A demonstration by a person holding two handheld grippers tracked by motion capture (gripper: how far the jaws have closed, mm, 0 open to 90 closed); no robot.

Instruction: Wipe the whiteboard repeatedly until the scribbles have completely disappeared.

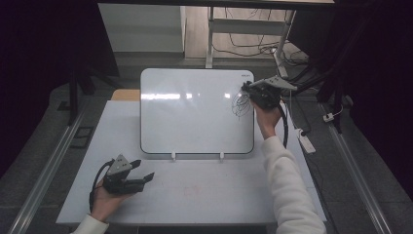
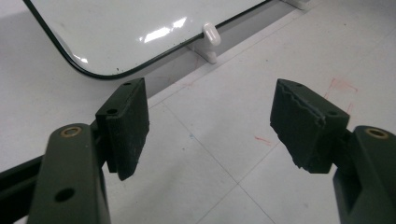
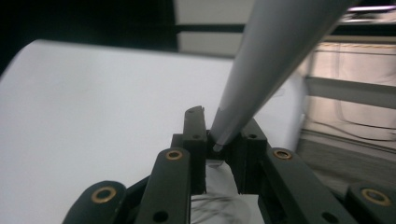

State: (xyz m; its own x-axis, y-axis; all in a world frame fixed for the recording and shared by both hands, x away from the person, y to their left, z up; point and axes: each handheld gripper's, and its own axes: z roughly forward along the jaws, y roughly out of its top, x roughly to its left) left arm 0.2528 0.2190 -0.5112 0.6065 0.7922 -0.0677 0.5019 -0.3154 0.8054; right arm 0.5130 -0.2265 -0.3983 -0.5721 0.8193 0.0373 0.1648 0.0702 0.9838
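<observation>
A white whiteboard [image 1: 195, 112] with a dark rim lies on the white table [image 1: 204, 195]. Black scribbles [image 1: 241, 103] mark its upper right part. My right gripper [image 1: 247, 89] is over those scribbles, shut on a grey marker [image 3: 266, 60] that slants up and away from the jaws; in the right gripper view [image 3: 223, 135] the scribbles [image 3: 219, 203] show just below the jaws. My left gripper [image 1: 143, 170] rests low near the table's front left, open with nothing between its fingers [image 2: 210, 121]. The whiteboard's lower corner [image 2: 140, 23] lies beyond it.
Two small white clips [image 1: 173, 156] [image 1: 221, 156] sit at the board's near edge. Faint red marks [image 2: 341, 86] are on the table top. A white power strip [image 1: 307, 141] and cables lie on the floor to the right. Desk legs stand behind the table.
</observation>
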